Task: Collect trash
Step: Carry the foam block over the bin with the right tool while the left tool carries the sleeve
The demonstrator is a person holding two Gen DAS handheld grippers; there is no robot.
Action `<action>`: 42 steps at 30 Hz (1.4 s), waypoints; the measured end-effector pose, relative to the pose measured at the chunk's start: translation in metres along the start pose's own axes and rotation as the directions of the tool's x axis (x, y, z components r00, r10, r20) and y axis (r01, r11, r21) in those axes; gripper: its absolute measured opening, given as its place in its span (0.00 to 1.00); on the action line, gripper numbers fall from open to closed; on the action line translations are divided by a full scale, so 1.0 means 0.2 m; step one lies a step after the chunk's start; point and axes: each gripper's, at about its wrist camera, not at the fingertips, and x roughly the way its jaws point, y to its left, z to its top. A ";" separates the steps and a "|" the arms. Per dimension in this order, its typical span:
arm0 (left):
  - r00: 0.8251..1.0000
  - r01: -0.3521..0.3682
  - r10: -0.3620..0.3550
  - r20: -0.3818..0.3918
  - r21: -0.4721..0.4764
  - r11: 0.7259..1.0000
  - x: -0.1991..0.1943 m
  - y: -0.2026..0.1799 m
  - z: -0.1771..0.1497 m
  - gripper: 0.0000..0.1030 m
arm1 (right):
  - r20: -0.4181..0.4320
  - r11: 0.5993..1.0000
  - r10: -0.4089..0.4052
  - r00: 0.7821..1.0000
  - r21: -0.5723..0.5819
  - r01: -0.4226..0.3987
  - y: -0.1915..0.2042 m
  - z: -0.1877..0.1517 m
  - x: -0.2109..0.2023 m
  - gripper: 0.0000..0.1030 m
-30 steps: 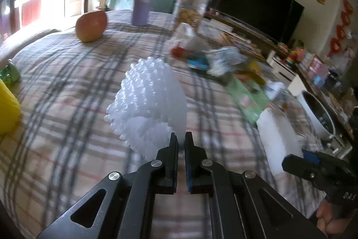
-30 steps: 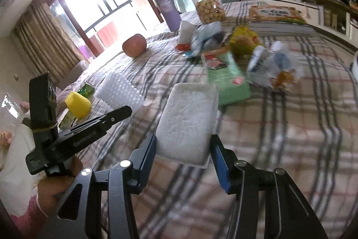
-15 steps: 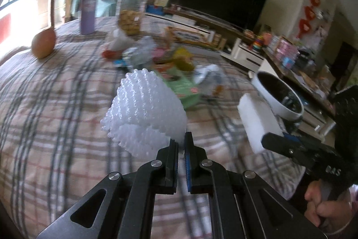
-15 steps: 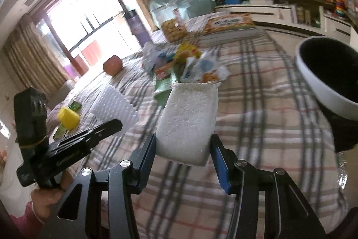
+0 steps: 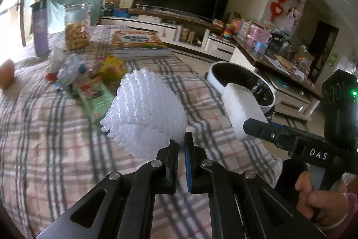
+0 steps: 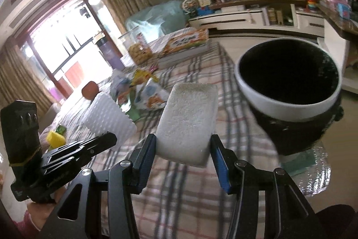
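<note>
My left gripper [image 5: 181, 142] is shut on a white foam fruit net [image 5: 146, 111] and holds it above the plaid table. My right gripper [image 6: 183, 145] is shut on a white foam block [image 6: 188, 122], held in the air just left of the white-rimmed trash bin [image 6: 288, 104] with its black liner. In the left wrist view the foam block [image 5: 241, 109] sits in front of the bin [image 5: 214, 77]. In the right wrist view the fruit net [image 6: 107, 118] shows at the left.
Snack wrappers [image 5: 89, 82], a green packet [image 5: 96, 102], a cookie jar [image 5: 76, 30], a purple bottle [image 5: 40, 28], a book [image 5: 138, 41] and an apple [image 5: 6, 76] lie on the plaid tablecloth [image 5: 44, 138]. A TV stand [image 5: 179, 30] is behind.
Both grippers have swung right towards the bin, carrying the fruit net and the foam block. The bin now looms large in the right wrist view.
</note>
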 end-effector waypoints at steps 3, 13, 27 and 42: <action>1.000 0.016 -0.016 -0.006 0.016 1.000 0.06 -0.04 0.03 0.04 | 0.016 1.000 -0.020 1.000 0.013 0.020 -0.06 0.02 -0.04 0.48; 0.998 0.054 -0.053 -0.028 0.046 0.997 0.22 -0.16 0.10 0.04 | 0.051 0.996 -0.065 0.997 0.066 0.062 -0.23 0.07 -0.10 0.48; 0.996 0.085 -0.083 -0.039 0.063 0.994 0.36 -0.27 0.20 0.04 | 0.082 0.990 -0.103 0.991 0.109 0.094 -0.39 0.14 -0.15 0.49; 0.991 0.128 -0.123 -0.050 0.095 0.987 0.58 -0.39 0.38 0.04 | 0.085 0.981 -0.143 0.986 0.147 0.130 -0.59 0.25 -0.13 0.49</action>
